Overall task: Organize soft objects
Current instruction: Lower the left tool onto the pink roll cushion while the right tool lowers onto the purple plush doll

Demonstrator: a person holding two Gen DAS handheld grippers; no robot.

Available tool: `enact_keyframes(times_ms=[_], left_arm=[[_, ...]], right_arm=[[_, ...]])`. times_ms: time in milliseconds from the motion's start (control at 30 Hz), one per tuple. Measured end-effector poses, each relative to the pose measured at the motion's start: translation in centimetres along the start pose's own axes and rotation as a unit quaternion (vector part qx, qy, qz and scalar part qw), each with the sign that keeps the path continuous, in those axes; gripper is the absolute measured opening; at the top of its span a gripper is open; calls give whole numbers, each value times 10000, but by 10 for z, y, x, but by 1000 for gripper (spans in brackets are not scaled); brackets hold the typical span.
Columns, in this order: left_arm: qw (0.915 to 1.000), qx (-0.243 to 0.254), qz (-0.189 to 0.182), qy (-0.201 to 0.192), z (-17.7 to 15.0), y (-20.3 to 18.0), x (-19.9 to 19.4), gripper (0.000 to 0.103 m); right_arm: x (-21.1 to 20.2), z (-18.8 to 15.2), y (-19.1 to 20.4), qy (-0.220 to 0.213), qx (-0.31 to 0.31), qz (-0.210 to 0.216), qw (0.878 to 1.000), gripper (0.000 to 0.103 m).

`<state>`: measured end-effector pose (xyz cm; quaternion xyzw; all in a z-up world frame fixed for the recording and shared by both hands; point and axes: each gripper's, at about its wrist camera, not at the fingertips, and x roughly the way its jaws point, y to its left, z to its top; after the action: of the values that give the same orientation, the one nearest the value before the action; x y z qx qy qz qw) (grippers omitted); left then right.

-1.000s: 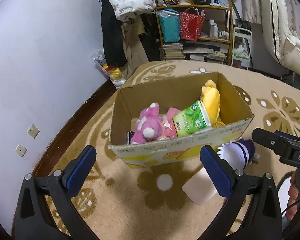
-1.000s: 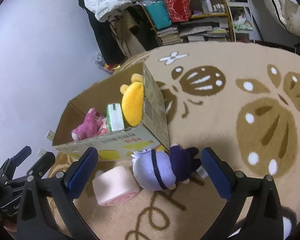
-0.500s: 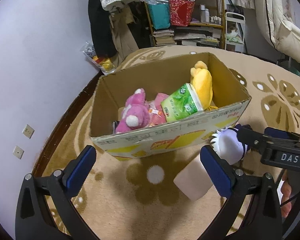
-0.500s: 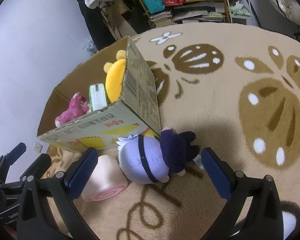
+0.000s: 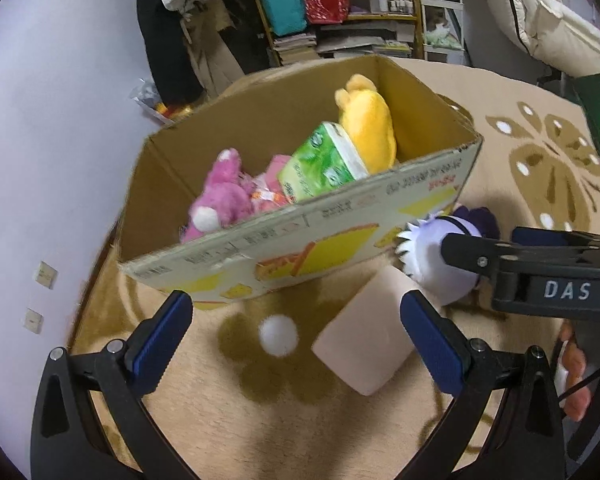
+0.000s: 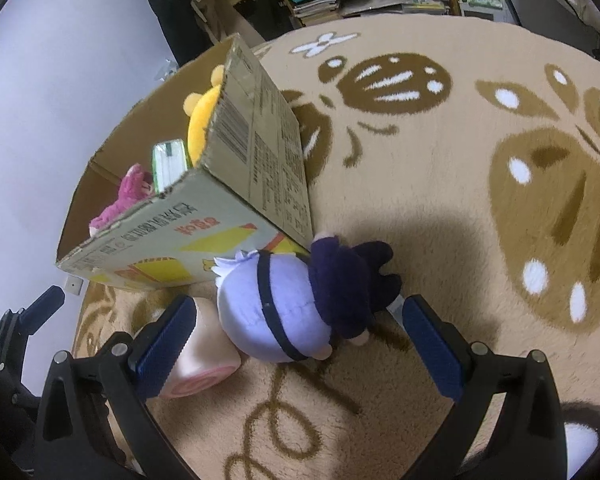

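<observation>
A cardboard box (image 5: 300,236) sits on a tan patterned rug (image 6: 440,184), already holding a pink plush (image 5: 216,200), a green tissue pack (image 5: 320,164) and a yellow plush (image 5: 368,120). Against the box's near corner lies a plush doll (image 6: 284,308) with a pale lavender head and dark navy body, touching a pink cylindrical cushion (image 5: 364,344) beside it. The right gripper (image 6: 296,328) hovers over the doll, jaws wide apart on either side. The left gripper (image 5: 296,336) has its jaws apart too, empty, near the cushion. Closing now could catch the cushion along with the doll, or push the doll against the box.
</observation>
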<state>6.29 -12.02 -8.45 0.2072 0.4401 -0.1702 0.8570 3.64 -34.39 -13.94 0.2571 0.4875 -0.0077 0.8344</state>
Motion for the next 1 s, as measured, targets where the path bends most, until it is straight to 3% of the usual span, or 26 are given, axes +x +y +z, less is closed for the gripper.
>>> enact_keyframes(times_ms=[300, 633, 1000], left_arm=[[9983, -150, -488, 298, -3, -4, 15, 103], [9970, 127, -555, 521, -6, -19, 31, 103], [9962, 47, -583, 639, -6, -20, 43, 103]], right_arm=[[12, -1, 4, 211, -120, -47, 9997, 103], [22, 1, -2, 322, -23, -43, 9995, 103], [32, 5, -3, 366, -41, -18, 9993, 103]])
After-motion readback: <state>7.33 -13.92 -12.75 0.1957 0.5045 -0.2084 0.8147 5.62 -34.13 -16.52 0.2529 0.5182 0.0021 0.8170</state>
